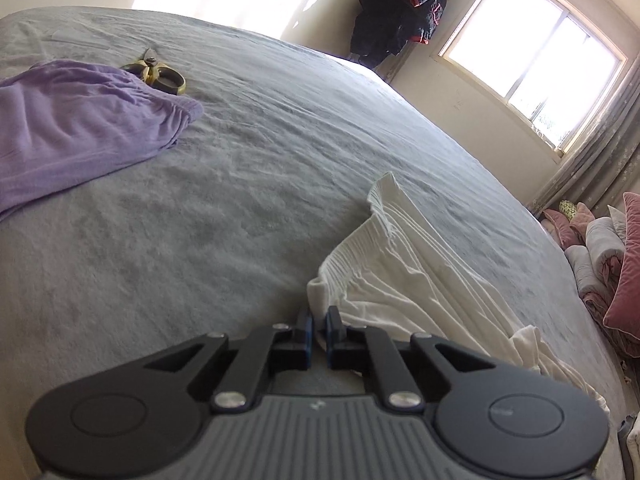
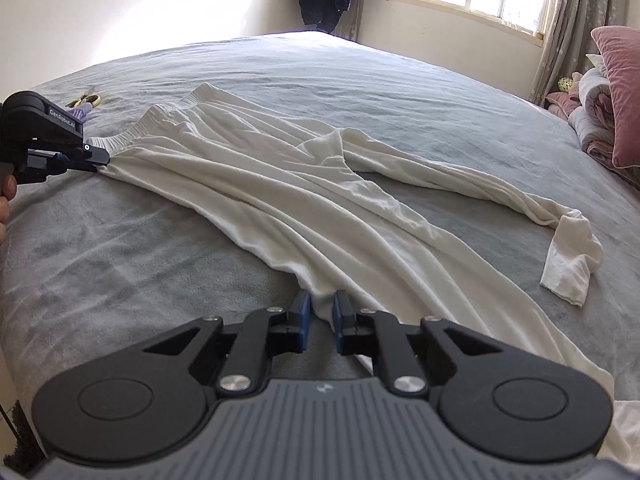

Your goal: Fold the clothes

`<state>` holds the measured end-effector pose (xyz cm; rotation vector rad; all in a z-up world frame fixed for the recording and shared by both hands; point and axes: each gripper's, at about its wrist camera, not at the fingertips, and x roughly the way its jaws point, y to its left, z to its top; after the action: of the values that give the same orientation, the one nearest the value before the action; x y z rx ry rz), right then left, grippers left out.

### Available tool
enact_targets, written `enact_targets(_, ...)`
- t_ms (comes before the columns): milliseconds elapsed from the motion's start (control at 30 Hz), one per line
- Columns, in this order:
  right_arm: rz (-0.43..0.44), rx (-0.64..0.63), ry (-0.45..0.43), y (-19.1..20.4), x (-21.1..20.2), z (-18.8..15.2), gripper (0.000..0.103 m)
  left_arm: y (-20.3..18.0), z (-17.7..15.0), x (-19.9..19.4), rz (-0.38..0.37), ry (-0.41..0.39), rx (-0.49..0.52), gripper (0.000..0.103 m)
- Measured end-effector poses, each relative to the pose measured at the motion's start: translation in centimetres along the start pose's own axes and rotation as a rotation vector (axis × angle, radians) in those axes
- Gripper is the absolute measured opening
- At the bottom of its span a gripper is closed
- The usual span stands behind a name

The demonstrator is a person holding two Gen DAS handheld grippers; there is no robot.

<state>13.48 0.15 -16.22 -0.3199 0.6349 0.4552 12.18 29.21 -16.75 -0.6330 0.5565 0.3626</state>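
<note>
White pants (image 2: 280, 184) lie spread across the grey bed (image 2: 120, 248), waistband to the left, one leg bent with its cuff folded over at the right. My left gripper (image 1: 319, 320) is shut on the near corner of the elastic waistband (image 1: 360, 248); the right wrist view shows it (image 2: 100, 162) pinching that corner. My right gripper (image 2: 322, 304) is shut on the near edge of the pants, lower down the leg, with white cloth between its blue pads. The cloth runs taut between the two grips.
A purple garment (image 1: 72, 128) lies at the left of the bed, with yellow-handled scissors (image 1: 160, 72) behind it. Pink pillows and rolled bedding (image 2: 612, 112) sit at the right. Dark clothes (image 1: 400, 8) hang in the corner by the window (image 1: 532, 48). A hand (image 2: 6, 196) shows at the left edge.
</note>
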Motion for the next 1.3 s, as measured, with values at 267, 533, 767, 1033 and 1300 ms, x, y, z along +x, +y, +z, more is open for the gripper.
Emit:
enact_targets(267, 0.088, 0.049, -0.037, -0.5, -3.5, 0.6, 0.001, 0.6, 1.3, -2.2, 0.022, -0.018, 0.027, 0.006)
enact_targets(533, 0.215, 0.058, -0.021, 0.0, -5.8, 0.3, 0.001, 1.1, 1.7, -4.1, 0.075, -0.029, 0.075, 0.006)
enact_targets(767, 0.273, 0.035, 0.03, 1.2, -5.3, -0.8, 0.001, 2.1, 0.4, -3.8, 0.138, -0.026, 0.127, 0.006)
enact_targets(1033, 0.279, 0.092, 0.072, 1.2, -3.5, -2.2, 0.001, 2.2, -1.3, -3.4, 0.155, -0.064, 0.195, 0.01)
enact_targets(1300, 0.271, 0.133, 0.044, 1.2, -4.3, -2.1, 0.015, 0.9, -1.5, -4.7, 0.119, -0.049, 0.203, 0.058)
